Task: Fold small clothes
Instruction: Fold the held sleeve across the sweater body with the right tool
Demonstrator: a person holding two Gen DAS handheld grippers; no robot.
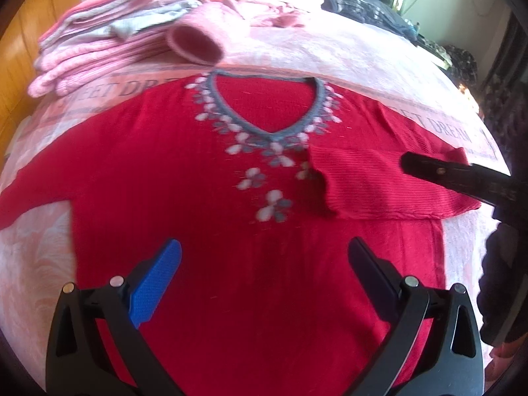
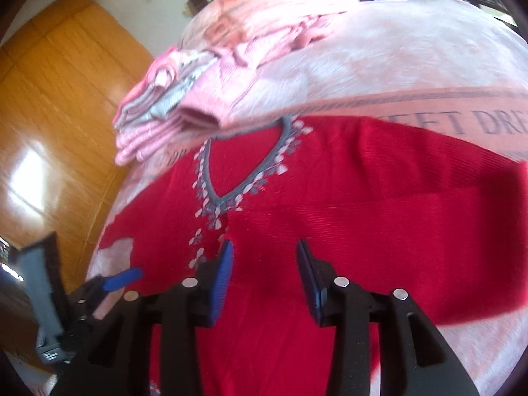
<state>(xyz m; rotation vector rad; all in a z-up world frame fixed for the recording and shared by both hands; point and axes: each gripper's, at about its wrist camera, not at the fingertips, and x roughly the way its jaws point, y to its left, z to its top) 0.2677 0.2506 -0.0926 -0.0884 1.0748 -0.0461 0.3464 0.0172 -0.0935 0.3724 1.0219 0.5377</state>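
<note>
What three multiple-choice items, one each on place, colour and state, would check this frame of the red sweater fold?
1. Where does the stack of folded pink clothes lie, seen from the left wrist camera?
A. Beyond the sweater's neckline, to the far left
B. On the sweater's hem
C. On the floor

2. What colour is the V-neck trim on the red sweater?
A. Yellow
B. Grey-blue
C. Black

3. How does the sweater's right sleeve lie?
A. Spread straight out
B. Rolled into a tube
C. Folded in across the chest

Answers:
1 A: the pile sits on the pink bedspread past the collar.
2 B: a grey-blue band edged with pale flowers.
3 C: its cuff end lies over the front, beside the flower embroidery, while the left gripper and right gripper are both open above the cloth.
</note>
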